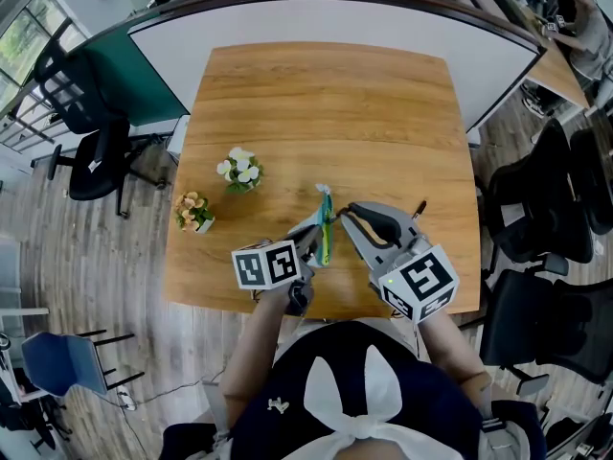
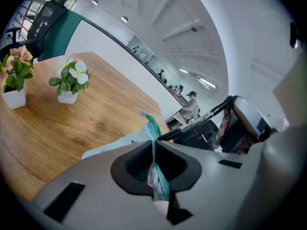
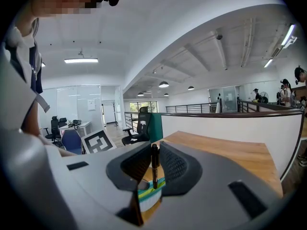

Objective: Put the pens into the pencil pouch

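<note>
I note left gripper (image 2: 154, 166) jaws clamped on pencil pouch (image 2: 154, 128) edge, lifting mouth above worktop (image 1: 316, 103). Right gripper (image 3: 153, 175) jaws clamped on pen (image 3: 154, 157) just beside pouch, likely for insertion.

From above, the pencil pouch (image 1: 326, 226) is down to a thin teal sliver, with the rest tucked behind the left gripper (image 1: 319, 230). In the left gripper view, its lower part drops out of sight behind that gripper's grey body. The pink-flower pot (image 2: 13, 96) is clipped by the picture's left edge.

The pen (image 3: 154, 166) sits in the right gripper (image 3: 154, 150). Is its tip inside the pouch or only at its rim? Can't tell, because the jaws cover most of the pouch there.

The near edge of the counter (image 1: 316, 103) is lost under the person (image 1: 354, 401). The people beyond the partition are too small to make out.
</note>
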`<state>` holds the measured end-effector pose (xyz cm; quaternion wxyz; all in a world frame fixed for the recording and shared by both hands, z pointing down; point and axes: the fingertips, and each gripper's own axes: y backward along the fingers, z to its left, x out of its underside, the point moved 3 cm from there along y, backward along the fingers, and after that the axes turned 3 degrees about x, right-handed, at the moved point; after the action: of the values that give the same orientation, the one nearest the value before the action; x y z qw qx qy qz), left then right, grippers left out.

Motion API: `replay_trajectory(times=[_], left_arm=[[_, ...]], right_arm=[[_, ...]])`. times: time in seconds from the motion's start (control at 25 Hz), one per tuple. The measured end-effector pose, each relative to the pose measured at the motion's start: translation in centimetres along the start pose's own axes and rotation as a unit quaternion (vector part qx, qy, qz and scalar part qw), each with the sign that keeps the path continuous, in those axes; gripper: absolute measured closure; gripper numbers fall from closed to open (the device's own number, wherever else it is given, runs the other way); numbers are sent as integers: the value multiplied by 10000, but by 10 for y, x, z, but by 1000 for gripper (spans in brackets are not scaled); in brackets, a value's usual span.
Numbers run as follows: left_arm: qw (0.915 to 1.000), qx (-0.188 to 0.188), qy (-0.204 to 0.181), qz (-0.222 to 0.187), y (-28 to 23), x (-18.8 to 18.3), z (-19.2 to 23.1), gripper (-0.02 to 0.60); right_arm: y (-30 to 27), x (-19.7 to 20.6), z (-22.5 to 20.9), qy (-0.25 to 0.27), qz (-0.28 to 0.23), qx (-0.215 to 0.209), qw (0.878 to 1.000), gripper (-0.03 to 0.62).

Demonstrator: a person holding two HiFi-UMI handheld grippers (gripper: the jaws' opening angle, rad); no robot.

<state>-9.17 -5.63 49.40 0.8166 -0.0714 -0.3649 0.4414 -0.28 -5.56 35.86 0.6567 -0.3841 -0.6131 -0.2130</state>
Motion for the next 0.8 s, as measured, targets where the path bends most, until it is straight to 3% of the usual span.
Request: replay_trajectory(times=[0.8], left_arm=[[9998, 190, -4, 38, -2, -2, -11, 545]], right_arm=[[-15, 36, -1, -140, 505, -13, 9986, 533]])
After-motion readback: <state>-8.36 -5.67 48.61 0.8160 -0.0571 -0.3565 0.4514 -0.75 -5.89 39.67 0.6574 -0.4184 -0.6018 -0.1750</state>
